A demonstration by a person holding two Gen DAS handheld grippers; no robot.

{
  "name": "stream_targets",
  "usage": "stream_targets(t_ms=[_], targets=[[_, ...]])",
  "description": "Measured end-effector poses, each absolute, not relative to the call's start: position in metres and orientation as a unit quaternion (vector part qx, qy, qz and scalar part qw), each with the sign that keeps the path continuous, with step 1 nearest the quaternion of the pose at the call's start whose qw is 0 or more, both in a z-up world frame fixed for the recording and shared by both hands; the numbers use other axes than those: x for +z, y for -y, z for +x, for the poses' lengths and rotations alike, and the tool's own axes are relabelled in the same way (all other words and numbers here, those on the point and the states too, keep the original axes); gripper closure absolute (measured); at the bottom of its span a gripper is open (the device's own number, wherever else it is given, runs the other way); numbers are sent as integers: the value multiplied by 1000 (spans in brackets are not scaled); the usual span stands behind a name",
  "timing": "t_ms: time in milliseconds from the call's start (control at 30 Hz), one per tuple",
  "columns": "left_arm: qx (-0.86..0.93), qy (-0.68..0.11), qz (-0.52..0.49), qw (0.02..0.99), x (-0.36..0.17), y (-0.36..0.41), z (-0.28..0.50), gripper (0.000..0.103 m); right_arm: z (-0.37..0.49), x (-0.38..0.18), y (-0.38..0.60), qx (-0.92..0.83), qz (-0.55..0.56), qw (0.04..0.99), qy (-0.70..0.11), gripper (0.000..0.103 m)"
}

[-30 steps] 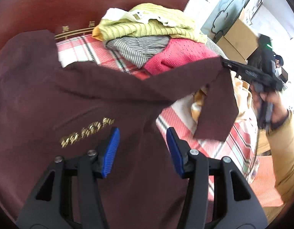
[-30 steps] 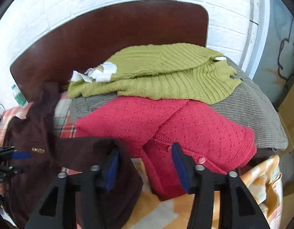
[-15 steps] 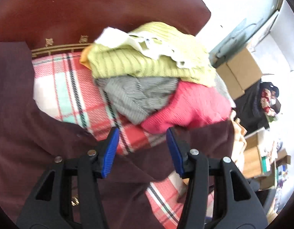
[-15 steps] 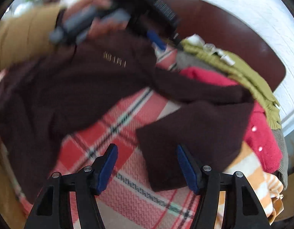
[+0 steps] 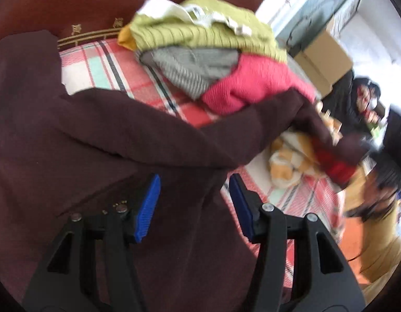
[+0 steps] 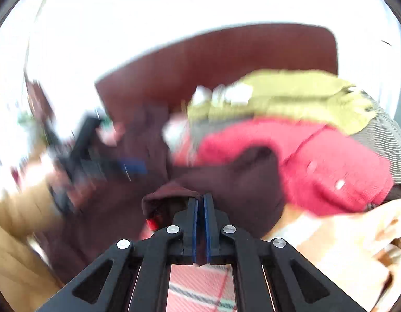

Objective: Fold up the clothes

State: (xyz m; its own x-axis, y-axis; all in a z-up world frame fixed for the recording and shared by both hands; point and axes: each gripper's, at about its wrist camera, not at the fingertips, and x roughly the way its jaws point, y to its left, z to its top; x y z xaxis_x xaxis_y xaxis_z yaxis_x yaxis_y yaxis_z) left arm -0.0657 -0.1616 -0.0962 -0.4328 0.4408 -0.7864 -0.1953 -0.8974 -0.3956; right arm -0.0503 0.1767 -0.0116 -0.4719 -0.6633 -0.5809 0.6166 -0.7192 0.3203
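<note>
Since half a second ago the maroon garment's sleeve [image 6: 252,182] has gone from lying loose to being clamped in the right gripper [image 6: 199,200]. The garment lies on the plaid bedspread [image 5: 106,70], beside the clothes pile [image 5: 200,52]. The left gripper [image 5: 193,189] hovers over it, its jaws opening and gripping nothing.

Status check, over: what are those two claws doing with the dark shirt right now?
Right claw shut on maroon shirt's sleeve. Left claw opening, above shirt body. Clothes pile behind.

motion blur and cropping in your two wrist views

your right-wrist view smears the left gripper [image 6: 101,156] and tan sleeve [image 6: 20,208] beyond detail; the maroon garment [image 5: 96,140] runs off your left-wrist frame, and its gold lettering [image 5: 117,205] is too small to read.
</note>
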Motion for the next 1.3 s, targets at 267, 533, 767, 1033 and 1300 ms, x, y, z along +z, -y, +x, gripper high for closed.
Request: stream_targets(t_ms=[267,533,767,1033,1300], targets=[[843,153,-481,184,-86,141,-126,46,-80,27,-244,-854,309,366,204,100],[872,166,-439,143,-68,166,-130,46,-141,-41,-319,-852,397,186,288,81],[875,84,-445,168,-75,165,-70,46,-97,-27,-303,-908,361,147,153,51],[853,64,-481,192,-93,136,-79,46,-68,-24,-108,-855,305,283,-310,38],[853,116,-476,178,-93,144,-111,46,-151,-44,-93,-815,418,336,-220,95]])
